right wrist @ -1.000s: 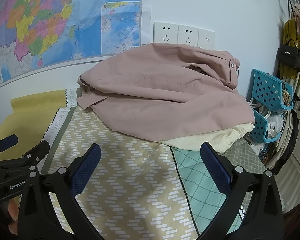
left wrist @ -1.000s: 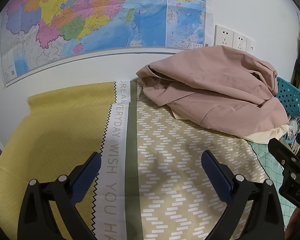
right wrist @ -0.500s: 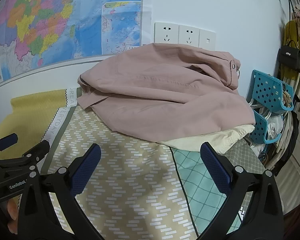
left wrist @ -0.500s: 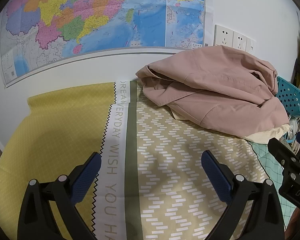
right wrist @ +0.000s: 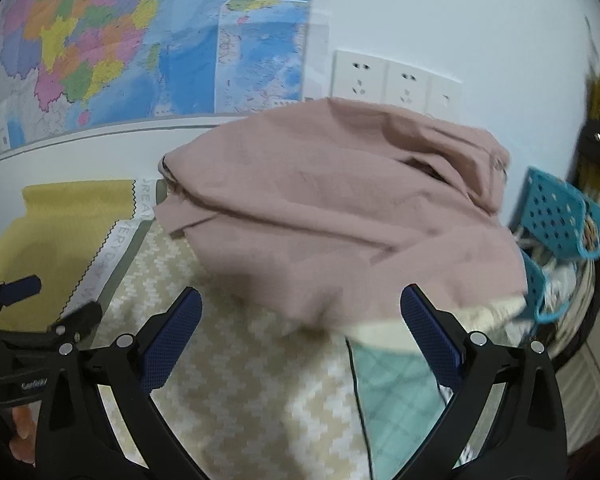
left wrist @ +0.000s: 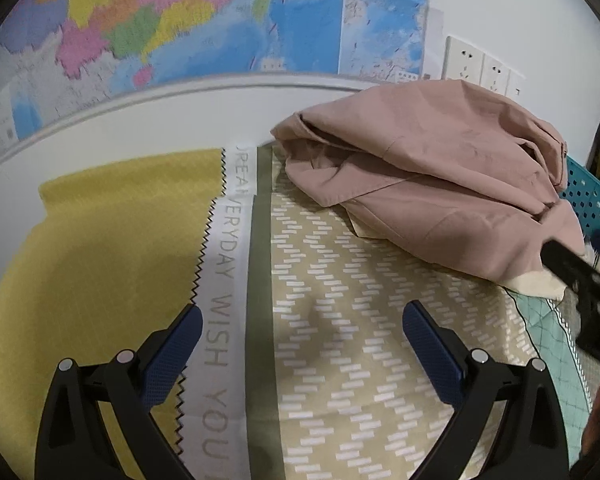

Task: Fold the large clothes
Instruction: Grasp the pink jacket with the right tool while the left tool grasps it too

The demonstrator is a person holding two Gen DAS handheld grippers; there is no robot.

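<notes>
Holding your left gripper (left wrist: 300,344) and right gripper (right wrist: 300,332) with fingers spread wide and empty above the patterned cloth (left wrist: 360,320), you face the crumpled pink garment (right wrist: 340,216) beyond them, with blue perforated baskets (right wrist: 556,216) holding blurred, unidentifiable items just right of it.

On the white band (left wrist: 224,280) of the cloth in front of you, grey capitals run down its length: "REA" at the far end, then "VERYDAY WISH YOU", cut off at the picture's lower edge. In your right wrist view the same band (right wrist: 114,246) shows "REA" and a blurred "VERYDAY". The wall map (left wrist: 220,20) carries print too small to read.
</notes>
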